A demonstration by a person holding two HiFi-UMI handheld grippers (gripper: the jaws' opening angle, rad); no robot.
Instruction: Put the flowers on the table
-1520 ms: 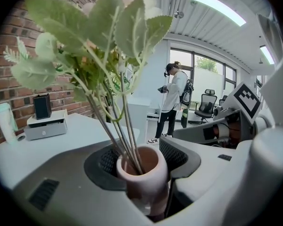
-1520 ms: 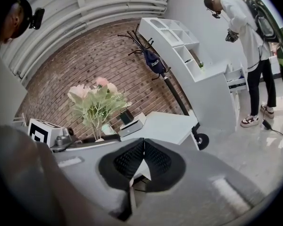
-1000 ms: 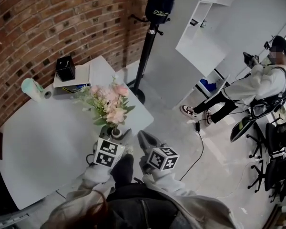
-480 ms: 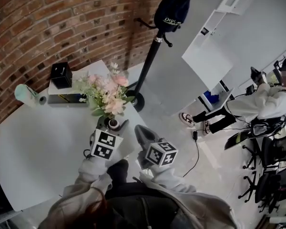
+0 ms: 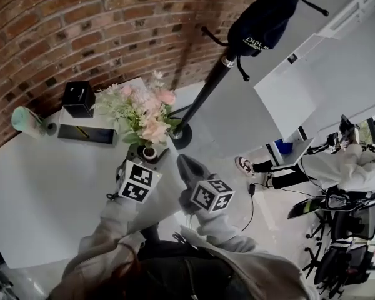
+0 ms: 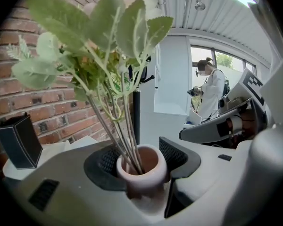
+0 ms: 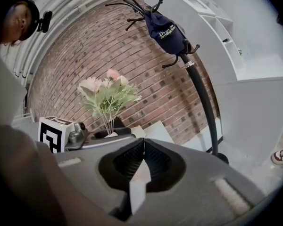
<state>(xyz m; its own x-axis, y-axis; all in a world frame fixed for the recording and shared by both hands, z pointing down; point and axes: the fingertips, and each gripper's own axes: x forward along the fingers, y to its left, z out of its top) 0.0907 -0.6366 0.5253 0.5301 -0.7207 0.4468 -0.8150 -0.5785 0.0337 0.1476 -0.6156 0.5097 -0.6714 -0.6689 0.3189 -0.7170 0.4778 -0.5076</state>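
A bunch of pink and white flowers (image 5: 144,114) with grey-green leaves stands in a small pink vase (image 5: 150,153). My left gripper (image 5: 149,156) is shut on the vase and holds it upright over the right part of the white table (image 5: 44,192). In the left gripper view both pads press the vase (image 6: 142,168), and the stems and leaves (image 6: 99,36) rise in front of the camera. My right gripper (image 5: 186,166) hovers just right of the vase, at the table's edge. Its jaws (image 7: 144,142) are shut, with a thin white sliver showing between them.
On the table's far side are a black box (image 5: 79,99), a flat dark tray (image 5: 87,133) and a mint cup (image 5: 25,120) by the brick wall. A black coat stand (image 5: 206,92) rises just right of the table. A seated person (image 5: 356,167) is far right.
Both grippers have moved forward toward the brick wall. The left one has carried the vase of flowers along, further in over the table. Neither grip has changed.
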